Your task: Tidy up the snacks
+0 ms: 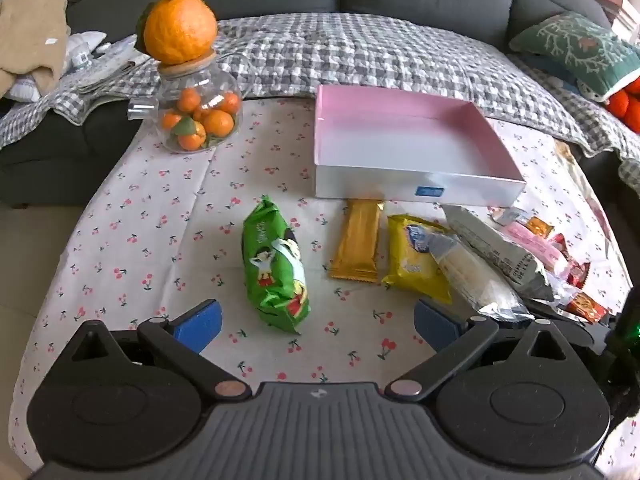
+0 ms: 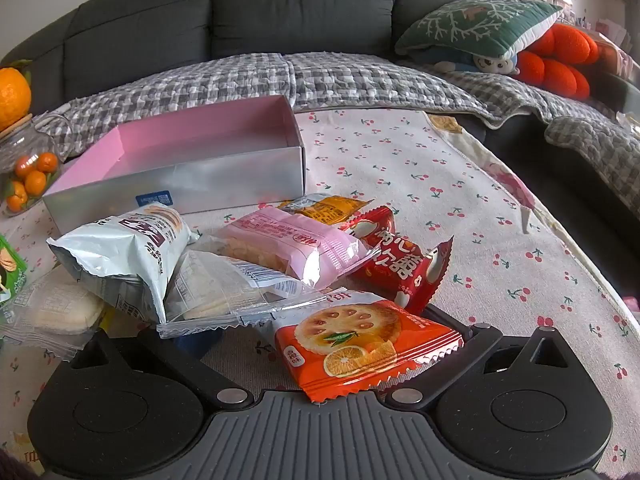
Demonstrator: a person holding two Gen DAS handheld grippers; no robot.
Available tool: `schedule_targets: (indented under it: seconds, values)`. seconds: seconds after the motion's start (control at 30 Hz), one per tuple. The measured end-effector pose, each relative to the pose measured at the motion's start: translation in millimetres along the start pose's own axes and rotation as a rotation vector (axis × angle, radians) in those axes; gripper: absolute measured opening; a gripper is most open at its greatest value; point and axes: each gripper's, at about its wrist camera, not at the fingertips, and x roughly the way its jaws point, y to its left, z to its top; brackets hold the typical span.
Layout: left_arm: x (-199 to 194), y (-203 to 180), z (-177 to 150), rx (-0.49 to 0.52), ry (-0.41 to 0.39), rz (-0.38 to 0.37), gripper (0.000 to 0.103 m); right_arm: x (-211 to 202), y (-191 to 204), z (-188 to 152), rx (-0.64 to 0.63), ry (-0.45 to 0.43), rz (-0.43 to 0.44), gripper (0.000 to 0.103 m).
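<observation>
Snacks lie loose on the cherry-print tablecloth (image 1: 168, 216), all outside the box, so judging by this the sorting has not begun.

Pink-lined box (image 1: 404, 190): biggest item, empty, open top facing up, set at the far side of the cloth just behind the row of packets. Likely the destination; placed within reach of both hands.

Green packet (image 1: 276, 268): lies alone, lengthwise between the left gripper (image 1: 316, 322) fingers' line of approach. Jaws spread as wide as they go, nothing between the pads. Reads as lined up for a first pick.

Gold bar wrapper (image 1: 356, 244): far end touches or nearly touches the box front; cannot tell which.

Yellow packet (image 1: 416, 258): partly covered by a clear-wrapped white cake.

Right gripper (image 2: 320, 332): also spread fully, gripping nothing. Orange biscuit packet (image 2: 360, 344) overlies its near side and hides the right finger; the left pad is buried under clear wrappers.

Pile in the right wrist view: silver-white bag (image 2: 124, 256), pink packet (image 2: 296, 248), red packet (image 2: 400, 264), stacked and overlapping. What lies beneath is hidden.

Glass jar of small oranges (image 1: 200, 116), a large orange on its lid: off to the side, not in the way.
</observation>
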Motion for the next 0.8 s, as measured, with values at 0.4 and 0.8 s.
schedule_targets:
  seconds: [0.4, 0.8]
  values:
    - [6.8, -7.1, -13.9, 0.055, 0.048, 0.004, 0.102, -0.2, 1.7, 1.4, -0.001, 0.002, -0.002, 0.103]
    - [10.0, -6.0, -12.9, 0.050, 0.069, 0.036, 0.102, -40.9, 10.5, 5.4, -0.085, 0.149, 0.027, 0.103]
